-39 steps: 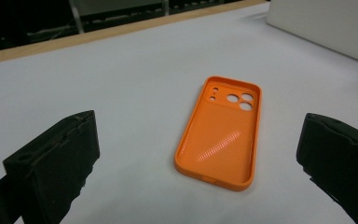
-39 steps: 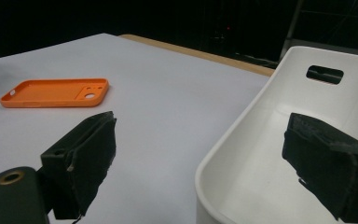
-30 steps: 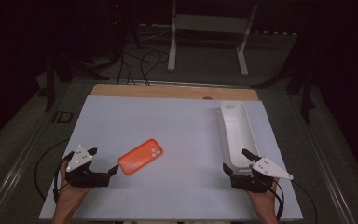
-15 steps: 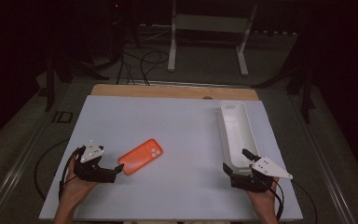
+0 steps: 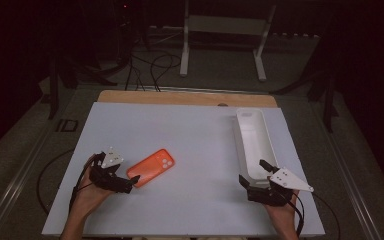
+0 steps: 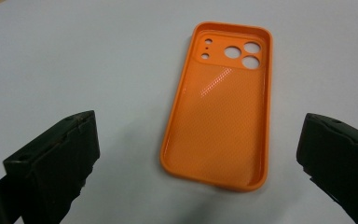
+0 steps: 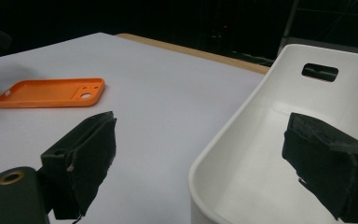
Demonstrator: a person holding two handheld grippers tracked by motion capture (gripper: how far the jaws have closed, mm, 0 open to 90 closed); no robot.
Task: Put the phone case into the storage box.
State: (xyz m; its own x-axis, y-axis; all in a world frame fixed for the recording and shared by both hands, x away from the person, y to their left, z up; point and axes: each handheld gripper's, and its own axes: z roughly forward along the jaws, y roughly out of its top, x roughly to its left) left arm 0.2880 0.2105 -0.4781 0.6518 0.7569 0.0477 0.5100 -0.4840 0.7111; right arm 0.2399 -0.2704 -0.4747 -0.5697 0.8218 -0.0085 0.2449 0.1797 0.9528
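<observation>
An orange phone case (image 6: 219, 105) lies hollow side up between the wide-open tongs (image 6: 198, 161), seemingly untouched.

The orange phone case (image 6: 218, 105) is looking like soft moulded plastic, its inner face showing a fine dotted texture and catching a glossy streak of light toward its 12 o'clock end. The left gripper (image 6: 196, 154) is showing matt black jaws, their inner faces looking rough and slightly frayed at the edges. The right gripper (image 7: 205, 163) is presenting the same dull, coarse black padding, with a small brass-coloured ring sitting at 7 o'clock in its own view. The white bin (image 7: 261, 154) is gleaming like smooth, hard plastic. The table (image 5: 180, 130) is lying under a smooth, matt pale sheet, with a strip of bare wood (image 5: 180, 97) showing at 12 o'clock.
</observation>
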